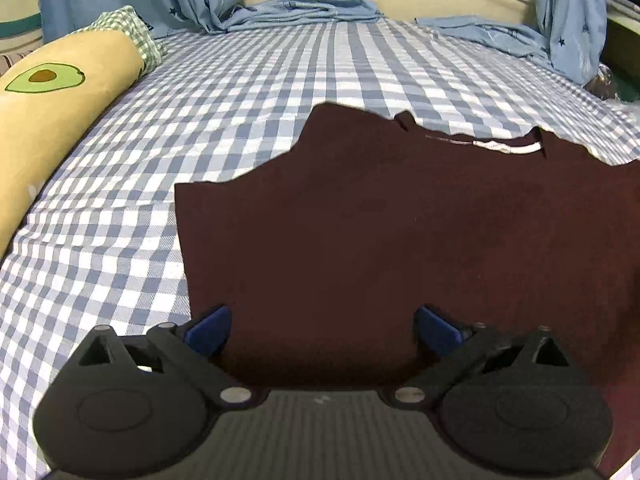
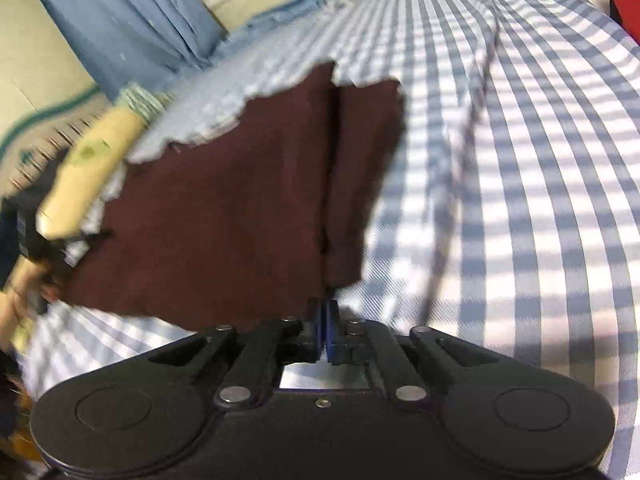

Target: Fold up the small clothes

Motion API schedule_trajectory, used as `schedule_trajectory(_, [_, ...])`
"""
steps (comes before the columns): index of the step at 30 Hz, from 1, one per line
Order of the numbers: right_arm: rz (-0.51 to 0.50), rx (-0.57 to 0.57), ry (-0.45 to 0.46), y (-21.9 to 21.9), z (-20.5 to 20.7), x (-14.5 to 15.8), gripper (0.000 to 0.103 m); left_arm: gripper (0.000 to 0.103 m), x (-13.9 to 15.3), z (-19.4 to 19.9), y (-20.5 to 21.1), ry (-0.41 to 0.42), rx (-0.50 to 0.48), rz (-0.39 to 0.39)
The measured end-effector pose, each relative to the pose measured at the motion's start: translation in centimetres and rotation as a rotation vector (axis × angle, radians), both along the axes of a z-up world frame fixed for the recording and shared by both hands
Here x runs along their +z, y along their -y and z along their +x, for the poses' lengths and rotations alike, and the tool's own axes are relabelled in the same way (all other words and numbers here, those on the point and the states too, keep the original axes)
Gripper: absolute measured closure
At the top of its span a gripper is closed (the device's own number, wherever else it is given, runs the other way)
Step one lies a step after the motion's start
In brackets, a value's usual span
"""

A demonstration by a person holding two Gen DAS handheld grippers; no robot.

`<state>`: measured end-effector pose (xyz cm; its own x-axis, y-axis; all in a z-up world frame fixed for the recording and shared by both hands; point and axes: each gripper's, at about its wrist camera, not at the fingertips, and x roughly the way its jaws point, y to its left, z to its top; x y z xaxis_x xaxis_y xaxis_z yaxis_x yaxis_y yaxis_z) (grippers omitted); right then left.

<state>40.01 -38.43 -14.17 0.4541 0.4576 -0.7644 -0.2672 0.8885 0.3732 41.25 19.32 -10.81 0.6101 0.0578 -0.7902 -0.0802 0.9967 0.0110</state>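
Pillow (image 1: pixel 52 120): I see it at the left edge of the left wrist view, yellow with an avocado print, lying on the sheet.
Sheet (image 1: pixel 240 100): blue and white check, under everything.
Left gripper (image 1: pixel 322 330): my jaws stand wide apart at the bottom centre, over the shirt's near edge, gripping nothing.
Shirt (image 1: pixel 400 240): dark maroon, spread flat from centre to right, collar label at the far side.
Right gripper (image 2: pixel 324 330): my jaws are pinched closed on the shirt's edge (image 2: pixel 224 216), bottom centre of the blurred right wrist view.
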Motion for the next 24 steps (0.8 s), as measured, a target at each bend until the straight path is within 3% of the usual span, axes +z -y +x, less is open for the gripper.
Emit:
schedule_trajectory(2, [0.003, -0.015, -0.024, 0.3, -0.2, 0.6, 0.103, 0.005, 0.8, -0.8, 0.0, 0.023, -0.016, -0.002])
schedule_trajectory(3, [-0.002, -0.032, -0.018, 0.6, -0.4, 1.4, 0.09, 0.005, 1.3, -1.4, 0.2, 0.042, -0.03, -0.004])
schedule_trajectory(4, [-0.018, -0.051, 0.021, 0.8, -0.9, 2.5, 0.071, 0.005, 2.0, -2.3, 0.4, 0.068, -0.053, -0.006])
schedule_trajectory(5, [-0.038, -0.057, 0.068, 0.8, -1.3, 3.7, 0.067, 0.004, 2.6, -3.1, 0.8, 0.093, -0.078, -0.003])
schedule_trajectory(9, [-0.006, 0.002, 0.207, -2.2, -1.8, 8.4, 0.067, 0.001, 4.6, -5.9, 2.9, 0.157, -0.183, -0.061])
schedule_trajectory(12, [0.056, 0.091, 0.242, -7.6, -0.2, 9.5, 0.066, 0.001, 4.7, -7.0, 5.3, 0.158, -0.259, -0.117])
schedule_trajectory(15, [0.119, 0.139, 0.218, -13.9, 2.6, 8.2, 0.066, 0.001, 3.8, -7.6, 7.7, 0.133, -0.309, -0.133])
schedule_trajectory(21, [0.299, 0.232, 0.079, -25.2, 5.7, 3.6, 0.068, 0.001, 1.6, -7.4, 9.0, 0.073, -0.305, -0.143])
schedule_trajectory(24, [0.205, 0.197, 0.028, -27.3, 5.8, 0.7, 0.073, 0.001, 1.2, -7.4, 8.5, 0.067, -0.296, -0.144])
